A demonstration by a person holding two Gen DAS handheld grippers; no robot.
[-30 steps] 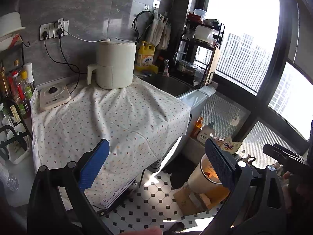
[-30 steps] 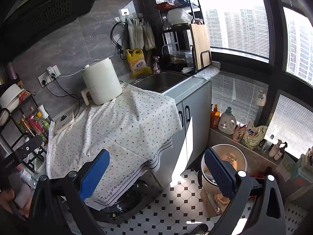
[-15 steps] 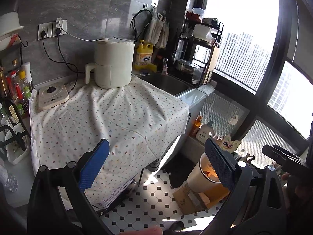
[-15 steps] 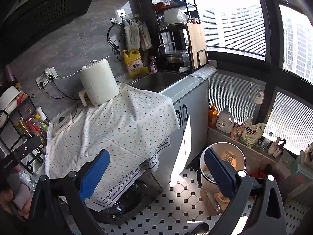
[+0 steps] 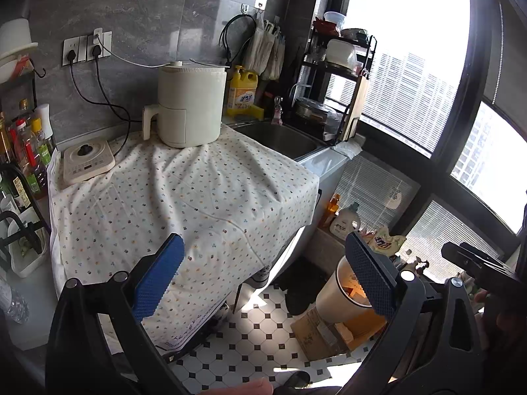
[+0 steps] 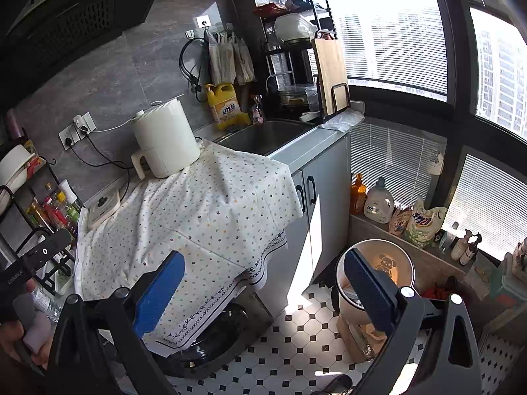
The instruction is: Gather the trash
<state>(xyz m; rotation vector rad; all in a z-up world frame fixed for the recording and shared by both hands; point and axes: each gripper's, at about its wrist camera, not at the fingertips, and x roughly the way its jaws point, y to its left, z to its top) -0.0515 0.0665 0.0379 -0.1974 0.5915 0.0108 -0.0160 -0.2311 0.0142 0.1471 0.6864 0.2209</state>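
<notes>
Both grippers hang in the air in front of the dotted cloth [image 5: 184, 194], and neither carries anything: the left gripper [image 5: 260, 279] is spread wide, empty, and the right gripper [image 6: 263, 288] is spread just as wide, empty too. The cloth top shows no loose trash, only the air fryer [image 5: 189, 105] at its back and a small white cooker [image 5: 87, 161] at its back-left corner. Down past the cloth's right edge, on the tiled floor, the bin [image 6: 392, 263] stands open beside a cardboard box [image 5: 316, 332]. That fits 2 readings: trash already dropped, or trash lying somewhere out of view.
</notes>
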